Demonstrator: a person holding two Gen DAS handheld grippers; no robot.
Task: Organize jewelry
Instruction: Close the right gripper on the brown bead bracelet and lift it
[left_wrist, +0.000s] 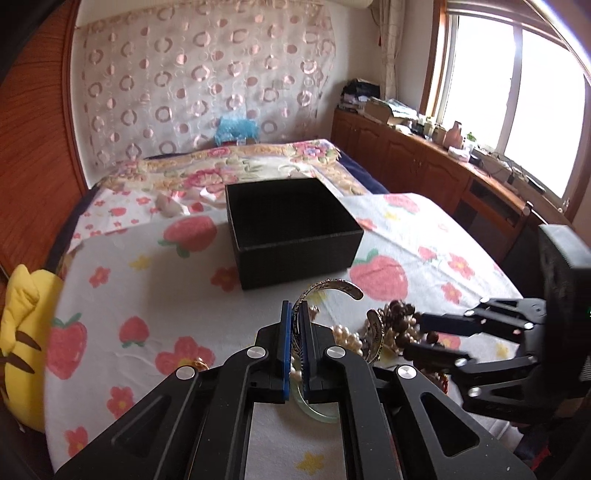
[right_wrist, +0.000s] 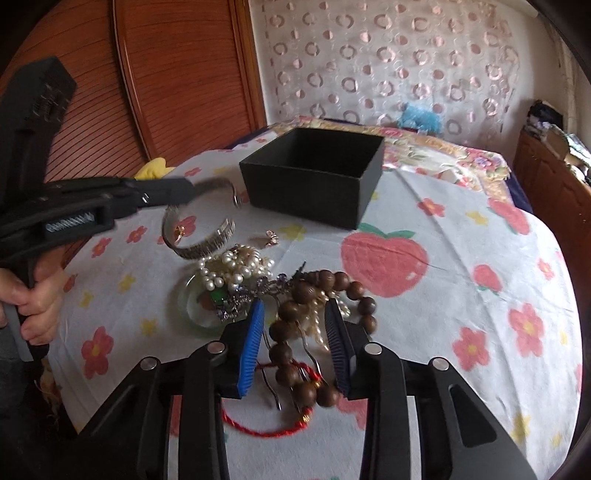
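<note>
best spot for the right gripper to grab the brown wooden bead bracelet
Take the brown wooden bead bracelet across its near strand, coming from above. That run already lies between the open right gripper fingers, while its far end lies tangled with the white pearl strand.

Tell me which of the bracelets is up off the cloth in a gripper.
The silver cuff bracelet, pinched in the left gripper. The wooden bead bracelet, the second silver cuff and the red cord bracelet lie on the cloth.

The box (right_wrist: 314, 173) sits on the bed (right_wrist: 461, 280) behind the jewelry heap (right_wrist: 258, 288); a cuff bracelet (right_wrist: 199, 236) lies left of both
</note>
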